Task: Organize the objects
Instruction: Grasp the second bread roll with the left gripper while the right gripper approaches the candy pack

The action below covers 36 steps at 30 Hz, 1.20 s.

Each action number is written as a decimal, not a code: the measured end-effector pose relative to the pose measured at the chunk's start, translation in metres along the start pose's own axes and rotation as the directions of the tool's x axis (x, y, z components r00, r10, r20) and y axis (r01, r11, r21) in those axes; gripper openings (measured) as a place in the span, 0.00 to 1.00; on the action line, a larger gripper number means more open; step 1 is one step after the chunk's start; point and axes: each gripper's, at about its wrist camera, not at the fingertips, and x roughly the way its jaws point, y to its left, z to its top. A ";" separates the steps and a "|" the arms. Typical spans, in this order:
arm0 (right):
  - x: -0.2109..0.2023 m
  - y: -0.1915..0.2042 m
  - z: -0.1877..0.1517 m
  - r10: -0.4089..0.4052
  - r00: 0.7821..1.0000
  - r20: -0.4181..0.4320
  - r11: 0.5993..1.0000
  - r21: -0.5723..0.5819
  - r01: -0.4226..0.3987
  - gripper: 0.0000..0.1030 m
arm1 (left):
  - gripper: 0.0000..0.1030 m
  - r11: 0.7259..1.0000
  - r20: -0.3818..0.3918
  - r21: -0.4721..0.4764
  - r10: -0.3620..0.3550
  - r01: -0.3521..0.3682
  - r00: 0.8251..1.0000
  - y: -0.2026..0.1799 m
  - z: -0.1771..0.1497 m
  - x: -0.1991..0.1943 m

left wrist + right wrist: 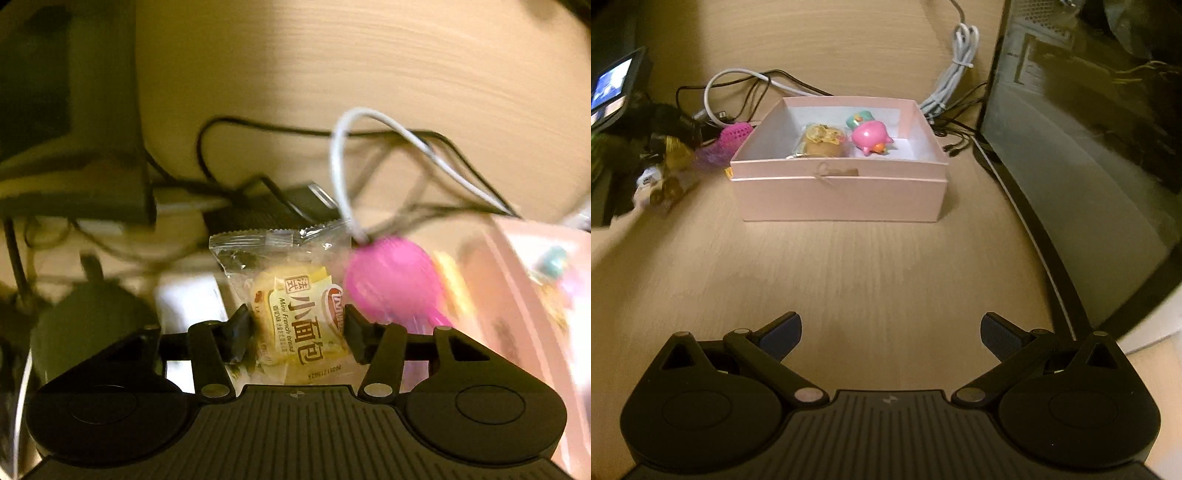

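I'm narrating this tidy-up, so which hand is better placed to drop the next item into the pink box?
Left. The left gripper already grips the clear-wrapped mini bread packet beside the pale pink cardboard box. The right gripper hangs open and empty over bare wooden desk, short of the box.

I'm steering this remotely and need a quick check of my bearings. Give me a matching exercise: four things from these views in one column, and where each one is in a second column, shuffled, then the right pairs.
Things:
1. bread packet
2. pink toy
3. pink hairbrush
4. right gripper

Places:
A. inside the pink box
B. on the table just outside the box, beside the cables
C. between the fingers of the left gripper
D. over bare table in front of the box, jaws wide and empty

Pairs: 1-C, 2-A, 3-B, 4-D
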 end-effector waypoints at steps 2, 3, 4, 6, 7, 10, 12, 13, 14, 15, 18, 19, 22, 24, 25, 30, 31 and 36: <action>0.004 0.008 0.004 0.028 1.000 0.009 0.999 -0.021 -0.028 1.00 | 0.54 0.997 -0.028 -0.023 -0.070 0.069 0.997 0.005 -0.015 -0.017; 0.005 0.012 0.006 0.042 0.999 0.012 0.999 -0.034 -0.042 1.00 | 0.54 0.993 -0.042 -0.043 -0.111 0.109 0.993 0.006 -0.022 -0.024; 0.006 0.018 0.008 0.058 0.998 0.016 0.997 -0.050 -0.057 1.00 | 0.54 0.985 -0.054 -0.075 -0.158 0.154 0.986 0.009 -0.031 -0.034; 0.007 0.029 0.010 0.094 0.995 0.022 0.992 -0.083 -0.092 1.00 | 0.54 0.968 -0.064 -0.131 -0.225 0.216 0.972 0.017 -0.044 -0.052; 0.008 0.034 0.011 0.112 0.993 0.024 0.989 -0.098 -0.109 1.00 | 0.54 0.959 -0.059 -0.157 -0.246 0.234 0.968 0.023 -0.052 -0.062; 0.010 0.052 0.013 0.171 0.985 0.022 0.976 -0.144 -0.166 1.00 | 0.54 0.942 -0.030 -0.227 -0.261 0.248 0.965 0.045 -0.064 -0.097; 0.012 0.065 0.015 0.215 0.976 0.012 0.963 -0.167 -0.210 1.00 | 0.54 0.935 -0.008 -0.270 -0.243 0.232 0.970 0.064 -0.072 -0.119; 0.013 0.071 0.016 0.238 0.971 0.007 0.957 -0.175 -0.233 1.00 | 0.54 0.933 -0.001 -0.288 -0.228 0.218 0.974 0.074 -0.076 -0.128; 0.014 0.078 0.018 0.262 0.965 0.004 0.949 -0.185 -0.257 1.00 | 0.54 0.933 0.002 -0.296 -0.215 0.206 0.977 0.082 -0.079 -0.135; 0.016 0.084 0.020 0.281 0.960 0.001 0.941 -0.194 -0.276 1.00 | 0.54 0.934 0.000 -0.301 -0.202 0.193 0.979 0.090 -0.083 -0.142; 0.021 0.104 0.029 0.340 0.941 -0.005 0.915 -0.230 -0.331 1.00 | 0.54 0.941 -0.027 -0.301 -0.168 0.152 0.985 0.108 -0.099 -0.157; 0.024 0.112 0.033 0.354 0.935 -0.010 0.906 -0.243 -0.346 1.00 | 0.54 0.942 -0.038 -0.304 -0.160 0.141 0.986 0.114 -0.104 -0.160; 0.037 0.136 0.043 0.395 0.918 -0.038 0.883 -0.262 -0.391 1.00 | 0.54 0.935 -0.056 -0.332 -0.152 0.125 0.987 0.128 -0.120 -0.173; 0.045 0.152 0.047 0.402 0.913 -0.069 0.878 -0.252 -0.406 1.00 | 0.54 0.928 -0.063 -0.353 -0.147 0.115 0.987 0.136 -0.129 -0.181; 0.048 0.157 0.048 0.409 0.909 -0.081 0.877 -0.241 -0.416 1.00 | 0.54 0.926 -0.066 -0.361 -0.140 0.107 0.988 0.138 -0.133 -0.184; 0.059 0.187 0.046 0.386 0.919 -0.084 0.883 -0.255 -0.394 1.00 | 0.54 0.927 -0.086 -0.365 -0.130 0.090 0.988 0.146 -0.143 -0.192; 0.059 0.192 0.044 0.374 0.924 -0.079 0.881 -0.283 -0.380 1.00 | 0.54 0.928 -0.087 -0.361 -0.131 0.091 0.987 0.146 -0.143 -0.192; 0.053 0.181 0.038 0.297 0.955 0.000 0.885 -0.376 -0.275 1.00 | 0.54 0.928 -0.077 -0.354 -0.152 0.116 0.985 0.141 -0.136 -0.187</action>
